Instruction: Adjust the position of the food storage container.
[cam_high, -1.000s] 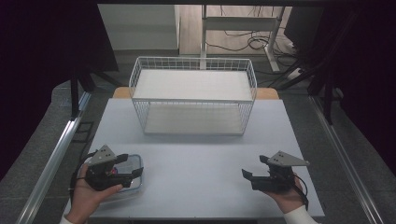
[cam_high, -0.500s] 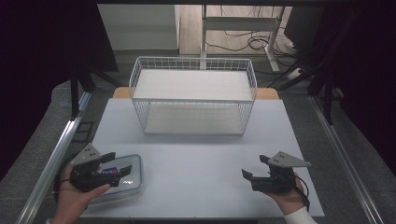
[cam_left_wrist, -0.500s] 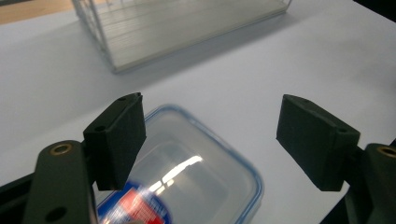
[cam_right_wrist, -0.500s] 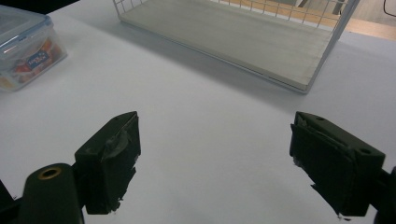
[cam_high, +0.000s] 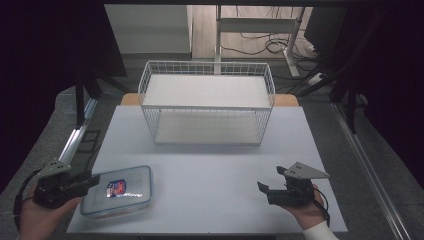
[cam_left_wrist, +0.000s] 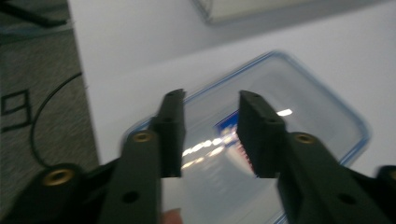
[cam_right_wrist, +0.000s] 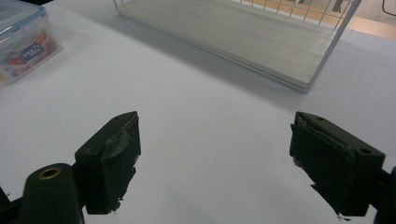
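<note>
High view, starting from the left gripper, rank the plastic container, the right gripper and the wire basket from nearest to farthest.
1. Plastic container: right beside the left gripper, at the table's near left.
2. Wire basket: at the table's far middle.
3. Right gripper: across the table, near right.

From overhead the high view looks forward and down across my table (cam_high: 210, 165). My left gripper view sits close over the box (cam_left_wrist: 299, 107). My right gripper view faces the basket (cam_right_wrist: 261, 42), sharing that box (cam_right_wrist: 23, 39).
</note>
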